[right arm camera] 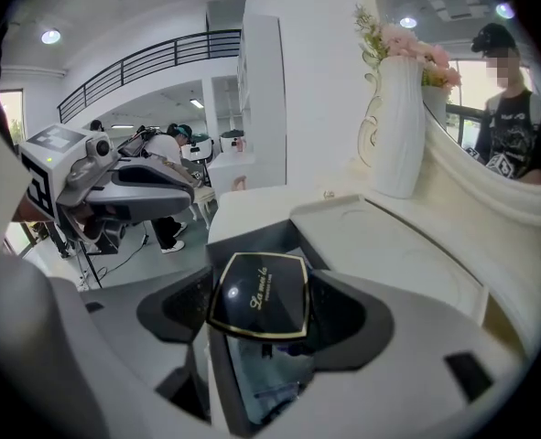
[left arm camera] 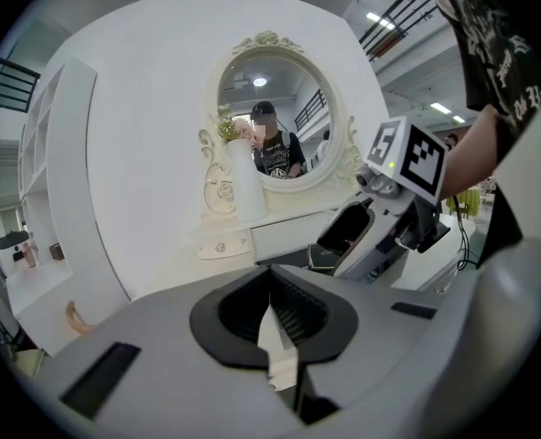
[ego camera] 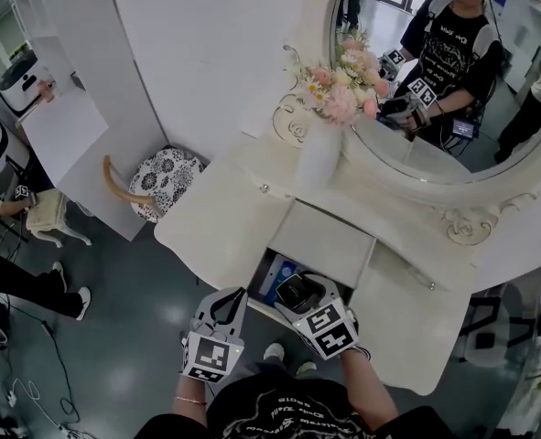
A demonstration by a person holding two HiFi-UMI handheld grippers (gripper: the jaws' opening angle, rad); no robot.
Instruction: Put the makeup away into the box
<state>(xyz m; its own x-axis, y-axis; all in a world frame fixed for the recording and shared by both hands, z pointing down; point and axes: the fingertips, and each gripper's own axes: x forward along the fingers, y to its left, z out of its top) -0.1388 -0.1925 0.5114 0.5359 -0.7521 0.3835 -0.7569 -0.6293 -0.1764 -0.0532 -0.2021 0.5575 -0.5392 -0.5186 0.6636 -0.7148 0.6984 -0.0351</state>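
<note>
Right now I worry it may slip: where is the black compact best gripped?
I'd take the black compact by its opposite side edges, coming level from its near edge, as the right gripper does. It is flat and squarish, so those edges are parallel.

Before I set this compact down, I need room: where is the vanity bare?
Bare: the tabletop left of the vase, the flat centre panel before it, and the tabletop right of that panel, below the mirror. Crowded: the open drawer under the compact, holding a blue item.
</note>
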